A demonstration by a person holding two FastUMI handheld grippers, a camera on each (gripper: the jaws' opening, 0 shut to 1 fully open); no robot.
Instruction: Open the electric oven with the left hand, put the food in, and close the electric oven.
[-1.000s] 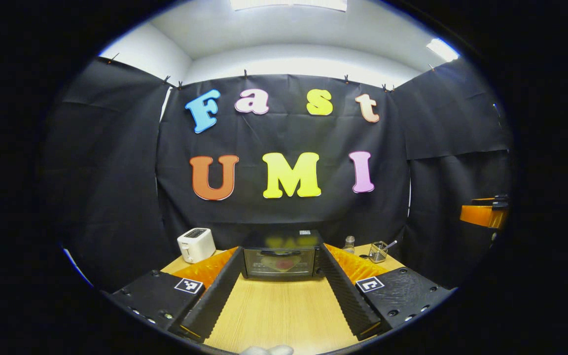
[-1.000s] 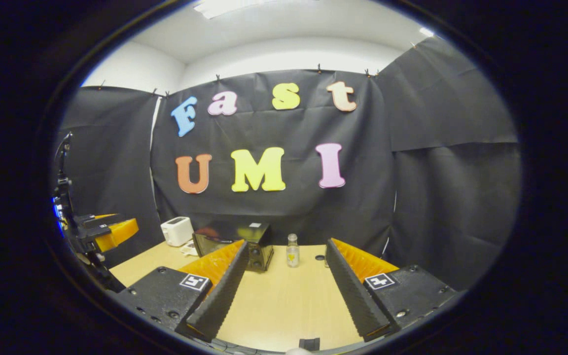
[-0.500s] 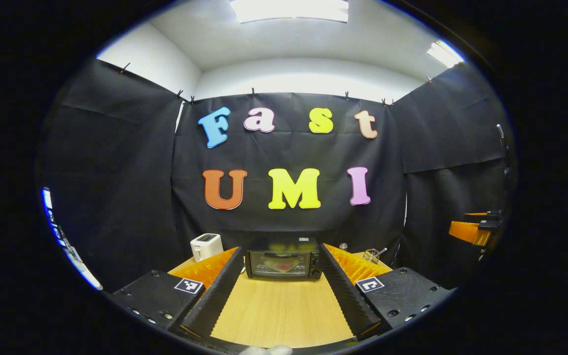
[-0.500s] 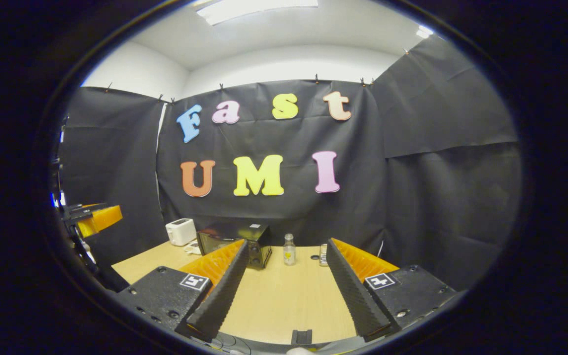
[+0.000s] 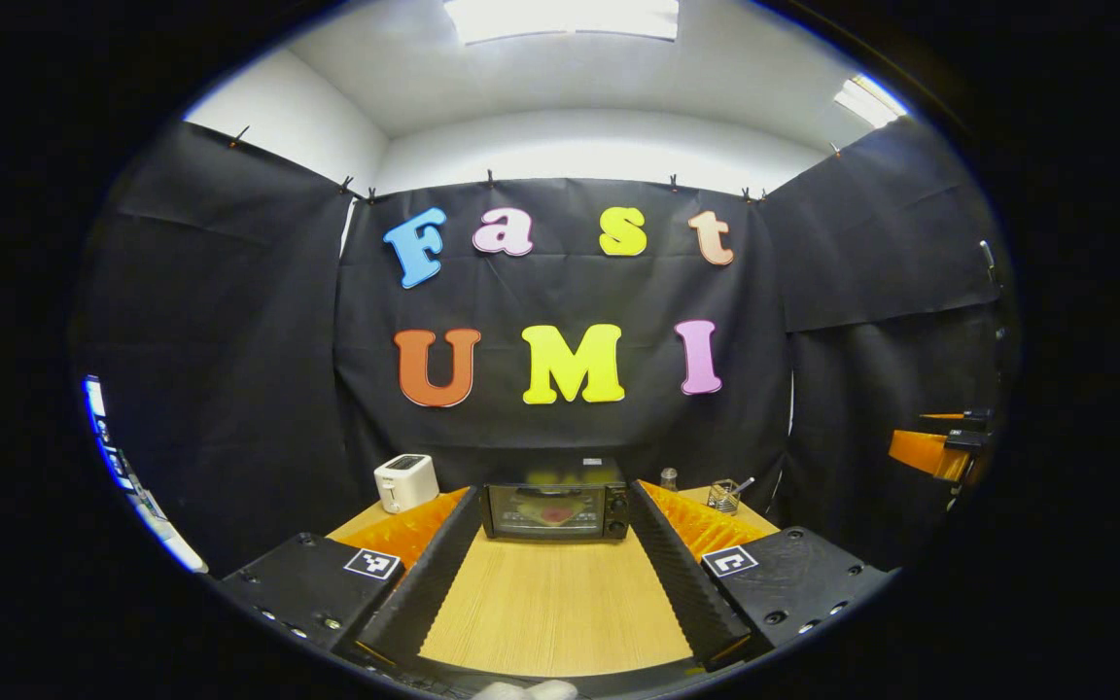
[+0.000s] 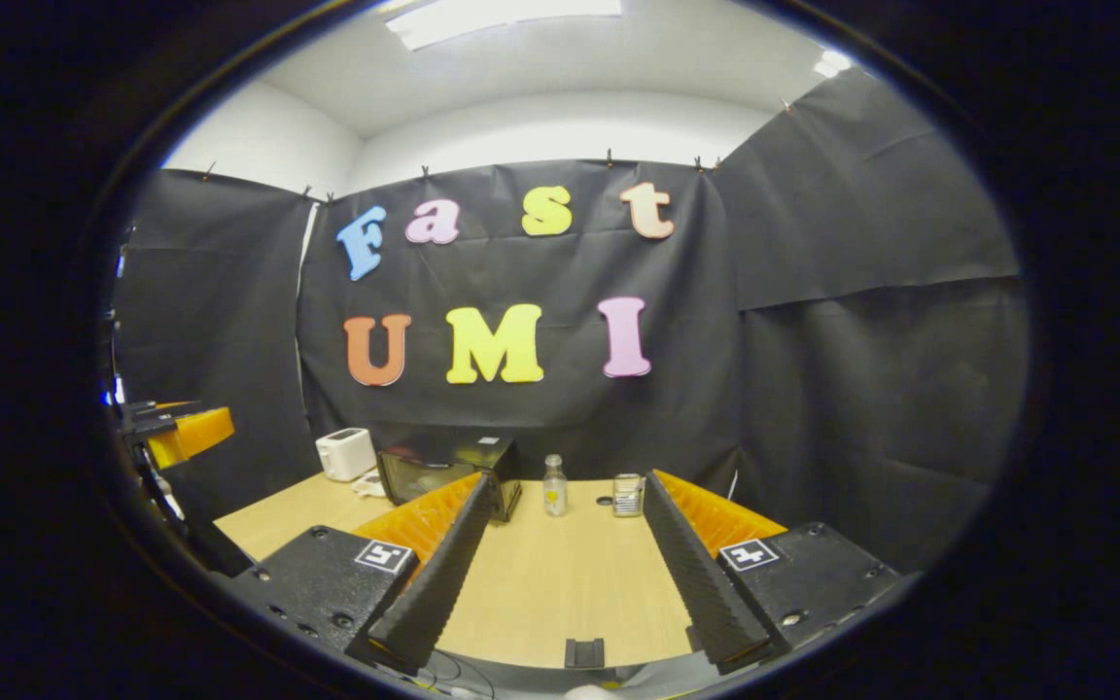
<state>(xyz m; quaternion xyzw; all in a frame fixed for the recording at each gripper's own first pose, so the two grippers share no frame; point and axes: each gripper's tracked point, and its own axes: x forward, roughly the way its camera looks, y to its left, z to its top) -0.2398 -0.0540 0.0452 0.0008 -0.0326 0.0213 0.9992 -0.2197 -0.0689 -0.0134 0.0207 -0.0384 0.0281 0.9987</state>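
Observation:
The black electric oven (image 5: 554,512) stands at the back of the wooden table (image 5: 550,612) with its glass door closed. A reddish shape shows behind the glass; I cannot tell what it is. My left gripper (image 5: 553,498) is open and empty, held well back from the oven and pointing straight at it. In the right gripper view the oven (image 6: 443,469) sits left of centre, partly behind my left finger. My right gripper (image 6: 570,481) is also open and empty, aimed at the table (image 6: 560,583) to the right of the oven.
A white toaster (image 5: 405,481) stands left of the oven. A small bottle (image 6: 554,486) and a glass cup (image 6: 627,495) stand to its right. A small black block (image 6: 584,651) sits at the table's front edge. The other gripper (image 6: 176,433) hangs at the far left.
Both grippers have drawn back from the table. The oven looks smaller and farther off, and the table's front edge has come into sight. Both stay open.

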